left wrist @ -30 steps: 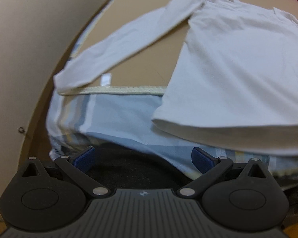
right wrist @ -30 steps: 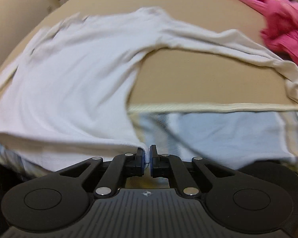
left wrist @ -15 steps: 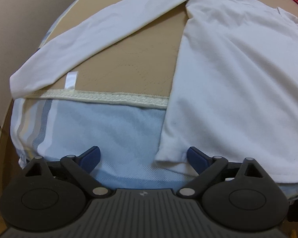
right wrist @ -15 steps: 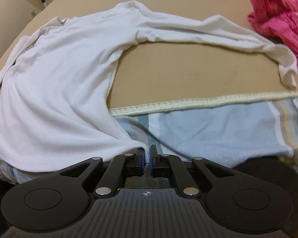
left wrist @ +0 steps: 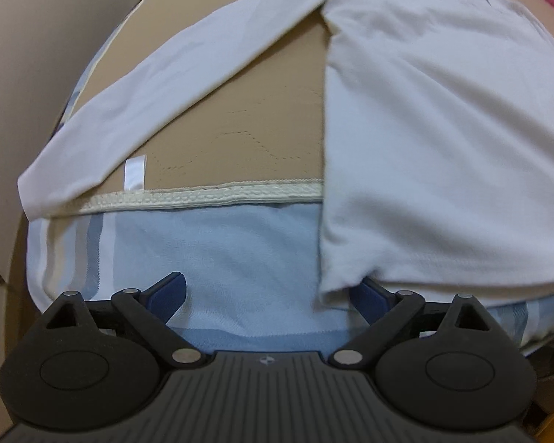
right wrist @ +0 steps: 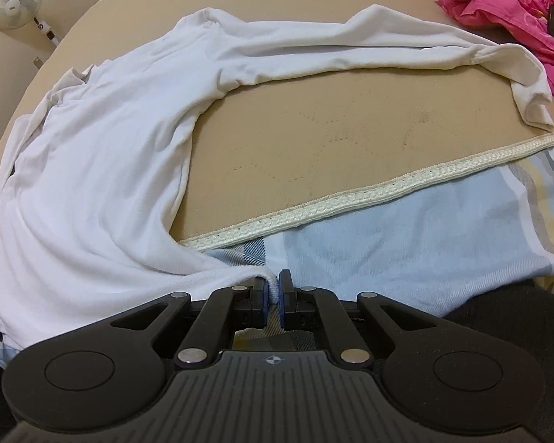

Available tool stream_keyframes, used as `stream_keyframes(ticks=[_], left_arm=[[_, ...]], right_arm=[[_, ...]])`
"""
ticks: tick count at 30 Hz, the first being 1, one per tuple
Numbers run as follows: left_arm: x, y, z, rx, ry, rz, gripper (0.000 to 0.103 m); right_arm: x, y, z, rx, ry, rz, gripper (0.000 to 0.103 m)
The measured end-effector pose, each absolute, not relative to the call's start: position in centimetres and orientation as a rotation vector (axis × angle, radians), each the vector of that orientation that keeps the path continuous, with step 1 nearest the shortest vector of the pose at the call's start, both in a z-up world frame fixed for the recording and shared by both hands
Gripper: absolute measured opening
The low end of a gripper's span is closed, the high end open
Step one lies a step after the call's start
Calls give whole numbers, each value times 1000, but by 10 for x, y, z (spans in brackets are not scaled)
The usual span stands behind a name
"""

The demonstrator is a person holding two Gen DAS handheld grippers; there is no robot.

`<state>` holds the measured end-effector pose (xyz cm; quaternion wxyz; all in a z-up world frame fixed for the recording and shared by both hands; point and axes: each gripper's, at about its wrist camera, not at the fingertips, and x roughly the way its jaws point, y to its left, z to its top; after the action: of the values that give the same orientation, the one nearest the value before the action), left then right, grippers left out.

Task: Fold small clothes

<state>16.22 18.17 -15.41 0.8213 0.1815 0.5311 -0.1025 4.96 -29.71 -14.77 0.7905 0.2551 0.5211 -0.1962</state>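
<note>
Right, my right claw (right wrist: pixel 273 292) is clamped on the hem corner of the white shirt (right wrist: pixel 92 170), which spreads up-left from it; my left claw (left wrist: pixel 267 295) gapes, the other corner against its right-hand finger; close carelessly and I'll snag the blue bedsheet (left wrist: pixel 221 243) beneath

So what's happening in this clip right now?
A person with a gripper in each hand is starting to fold a white long-sleeved shirt spread on a tan mattress. The right gripper is shut on one bottom hem corner of the shirt. The left gripper has its jaws wide open at the other hem corner, which hangs over one jaw, not yet pinched. Both sleeves lie spread out, so no fold is made yet. A pink garment lies off to the side.
</note>
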Motion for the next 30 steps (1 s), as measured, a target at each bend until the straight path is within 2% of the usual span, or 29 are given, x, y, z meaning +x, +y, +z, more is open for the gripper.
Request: stream_keyframes(ticks=[10, 12, 13, 14, 15, 16, 17, 19, 20, 21, 23, 27, 30], left_arm=[[148, 161, -159, 553, 1065, -331, 96], [148, 157, -160, 564, 1059, -341, 93], [150, 157, -160, 545, 1065, -347, 82], [153, 159, -159, 509, 1071, -351, 60], [155, 159, -156, 468, 1077, -354, 46], [156, 158, -154, 439, 1080, -347, 14], [156, 156, -151, 428, 1077, -337, 5], [152, 150, -144, 438, 1050, -308, 5], [148, 149, -135, 436, 1034, -297, 5], [144, 149, -125, 427, 1017, -289, 5], [132, 155, -93, 387, 960, -280, 5], [102, 164, -35, 368, 856, -274, 5], [88, 159, -31, 408, 875, -307, 5]], right_arm=[[52, -297, -154, 560, 1146, -433, 5], [51, -296, -157, 557, 1156, -429, 5], [51, -295, -158, 555, 1161, -427, 6], [51, -292, -161, 552, 1167, -424, 7], [51, -290, -164, 550, 1174, -420, 10], [50, -287, -167, 550, 1181, -416, 16], [50, -285, -171, 553, 1187, -410, 22], [50, -281, -178, 560, 1194, -394, 23], [50, -278, -179, 545, 1193, -388, 10], [51, -275, -176, 503, 1196, -375, 5], [49, -273, -157, 448, 1165, -369, 4], [26, -282, -66, 400, 980, -298, 4], [6, -280, -14, 256, 895, -300, 4]])
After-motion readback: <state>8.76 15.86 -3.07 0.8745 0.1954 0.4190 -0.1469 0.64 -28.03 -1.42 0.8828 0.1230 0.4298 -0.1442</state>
